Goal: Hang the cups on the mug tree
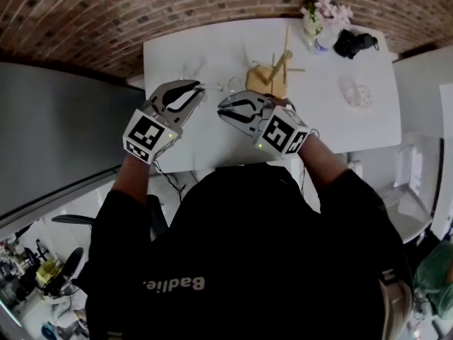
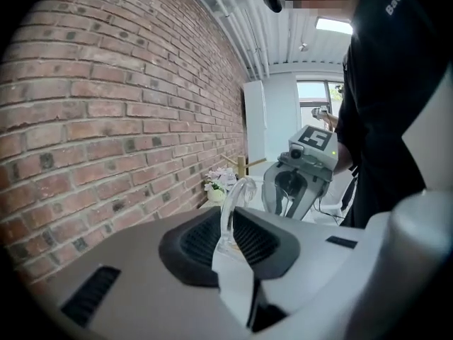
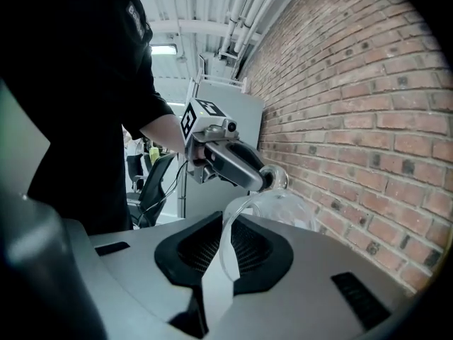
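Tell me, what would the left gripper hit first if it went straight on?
The left gripper would first meet the cup in its jaws, then probably the right gripper facing it.

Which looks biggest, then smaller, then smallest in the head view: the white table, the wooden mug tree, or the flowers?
1. white table
2. wooden mug tree
3. flowers, which look only a little smaller than the tree

Head cam steep down on table [image 1: 205, 52]; gripper cams close behind jaws, face-to-face across shared cup [image 3: 283, 207].
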Demonstrator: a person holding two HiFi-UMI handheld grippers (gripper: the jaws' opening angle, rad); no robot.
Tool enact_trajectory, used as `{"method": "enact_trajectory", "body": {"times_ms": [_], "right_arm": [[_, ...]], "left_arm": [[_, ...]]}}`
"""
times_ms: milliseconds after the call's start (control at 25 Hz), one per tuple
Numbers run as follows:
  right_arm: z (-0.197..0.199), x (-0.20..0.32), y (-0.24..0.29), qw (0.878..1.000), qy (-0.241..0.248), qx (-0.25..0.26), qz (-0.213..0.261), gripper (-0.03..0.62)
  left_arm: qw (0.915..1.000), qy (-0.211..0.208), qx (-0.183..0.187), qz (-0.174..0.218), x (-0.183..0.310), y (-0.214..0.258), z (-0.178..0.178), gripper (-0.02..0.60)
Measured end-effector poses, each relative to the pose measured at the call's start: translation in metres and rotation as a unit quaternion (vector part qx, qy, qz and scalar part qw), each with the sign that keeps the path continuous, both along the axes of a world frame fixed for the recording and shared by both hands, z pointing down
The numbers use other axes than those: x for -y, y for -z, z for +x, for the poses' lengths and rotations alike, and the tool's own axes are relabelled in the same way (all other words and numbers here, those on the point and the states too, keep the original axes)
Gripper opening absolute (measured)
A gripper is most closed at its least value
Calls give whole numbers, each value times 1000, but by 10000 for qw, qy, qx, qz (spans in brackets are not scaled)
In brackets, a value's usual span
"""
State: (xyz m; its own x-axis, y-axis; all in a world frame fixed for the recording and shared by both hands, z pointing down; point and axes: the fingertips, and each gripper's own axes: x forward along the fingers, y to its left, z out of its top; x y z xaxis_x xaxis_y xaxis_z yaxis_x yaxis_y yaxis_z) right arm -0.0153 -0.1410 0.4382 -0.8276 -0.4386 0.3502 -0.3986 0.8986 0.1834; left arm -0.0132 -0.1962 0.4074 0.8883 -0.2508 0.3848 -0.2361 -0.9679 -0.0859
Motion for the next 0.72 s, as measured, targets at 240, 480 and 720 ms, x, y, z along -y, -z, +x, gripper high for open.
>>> {"method": "enact_trajectory", "body": {"times_ms": [240,480,720], "right_arm": [[6,12,-6,9984,-299,448,-194,60],[15,28,-12,9914,-971,852,-214,66],[26,40,-21,9769,-1605,1341,-433,75]], "left_arm": [[9998,-93,197,17,12,-4,9,49],[9990,-25,403,175,25,-8,18,48],[9963,-119,750,405,35,-15,33,46]]}}
